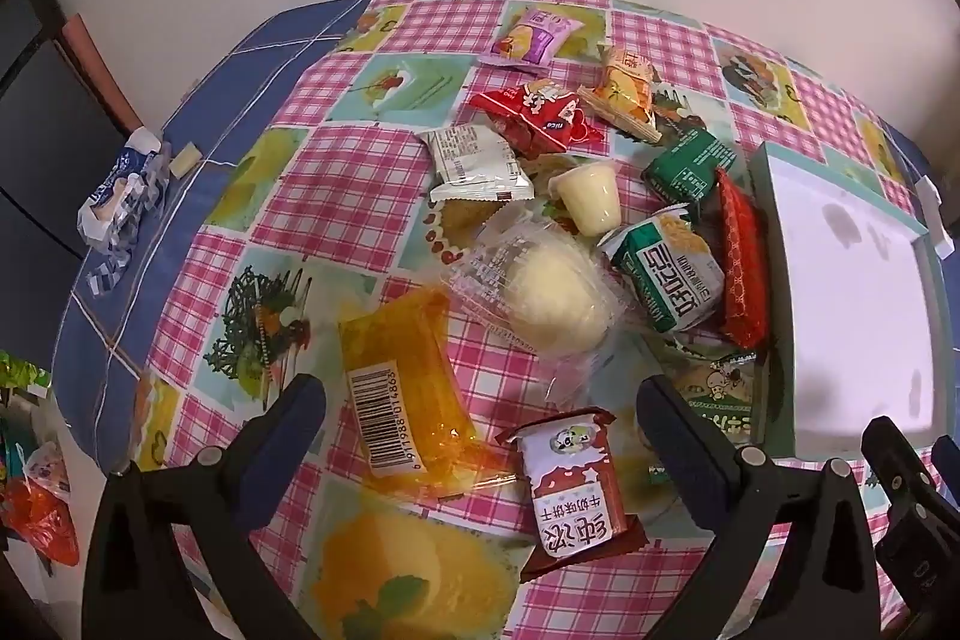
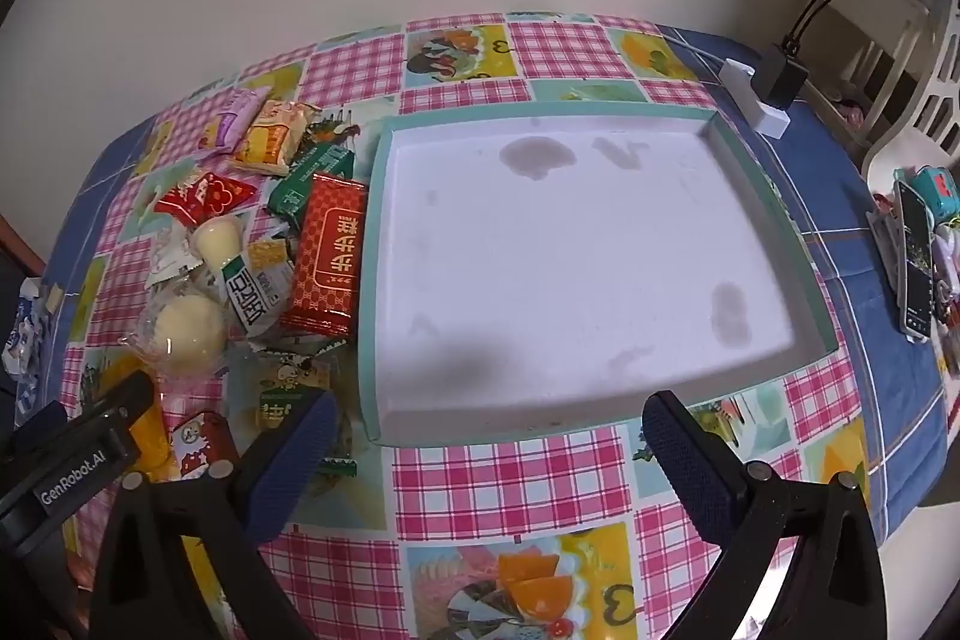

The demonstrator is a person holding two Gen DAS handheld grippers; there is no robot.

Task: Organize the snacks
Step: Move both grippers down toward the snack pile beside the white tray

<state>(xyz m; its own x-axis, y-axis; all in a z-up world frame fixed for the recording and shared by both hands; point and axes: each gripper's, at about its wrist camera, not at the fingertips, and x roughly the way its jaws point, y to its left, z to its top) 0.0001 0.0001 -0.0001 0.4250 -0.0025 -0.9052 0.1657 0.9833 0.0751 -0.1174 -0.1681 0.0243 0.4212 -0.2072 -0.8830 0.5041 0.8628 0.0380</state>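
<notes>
Both grippers are hanging above the table with their jaws spread wide and nothing between them. The left gripper (image 1: 480, 418) is hovering over the near end of the snack pile, with the orange pack (image 1: 399, 394) showing its barcode just inside the left finger and a red-and-white biscuit pack (image 1: 573, 484) sitting between the fingers. Just past those, a clear-wrapped bun (image 1: 555, 301) is lying in the middle of the heap, with a jelly cup (image 1: 588, 196), a green pack (image 1: 663, 274) and a long red pack (image 1: 741, 262) crowding around it. Farther back, a white pack (image 1: 477, 160), a red pack (image 1: 534, 115), a yellow pack (image 1: 624, 94) and a purple pack (image 1: 534, 37) are scattered about.

The right gripper (image 2: 489, 442) is floating over the near edge of the tray (image 2: 375, 280), which is sitting on the checked tablecloth (image 2: 498, 484) right beside the pile, the long red pack touching its left wall. No snack is sitting in it, just a few dark stains.
</notes>
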